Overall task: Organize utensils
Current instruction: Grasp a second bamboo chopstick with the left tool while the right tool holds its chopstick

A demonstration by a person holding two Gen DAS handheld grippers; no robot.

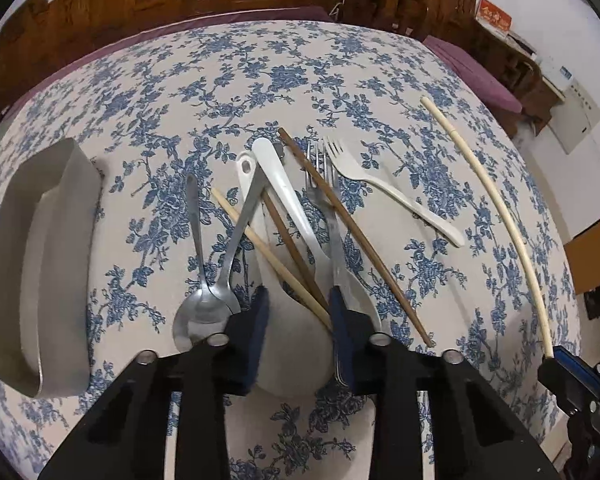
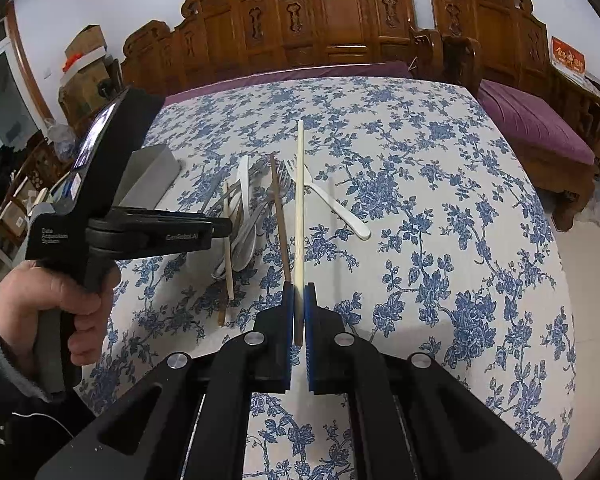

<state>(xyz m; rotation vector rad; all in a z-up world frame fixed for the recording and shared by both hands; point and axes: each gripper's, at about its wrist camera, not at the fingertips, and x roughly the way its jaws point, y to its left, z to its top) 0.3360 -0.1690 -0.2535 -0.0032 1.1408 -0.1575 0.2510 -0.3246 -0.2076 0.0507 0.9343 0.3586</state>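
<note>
Ivory chopstick (image 2: 299, 200) clamped between the closed pads of the right gripper (image 2: 299, 304), just right of the utensil pile (image 1: 284, 232) on the floral surface (image 1: 440, 264); left gripper (image 1: 300, 304) narrowed over that pile, nothing visibly pinched; grey tray (image 1: 40, 272) left of the pile

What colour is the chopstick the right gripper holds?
Cream, nearly ivory. The chopstick shows best in the right wrist view.

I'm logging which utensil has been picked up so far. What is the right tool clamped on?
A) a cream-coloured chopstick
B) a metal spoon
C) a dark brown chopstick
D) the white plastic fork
A: the right tool has its blue pads shut on the cream-coloured chopstick, while the white plastic fork lies free on the tablecloth.
</note>
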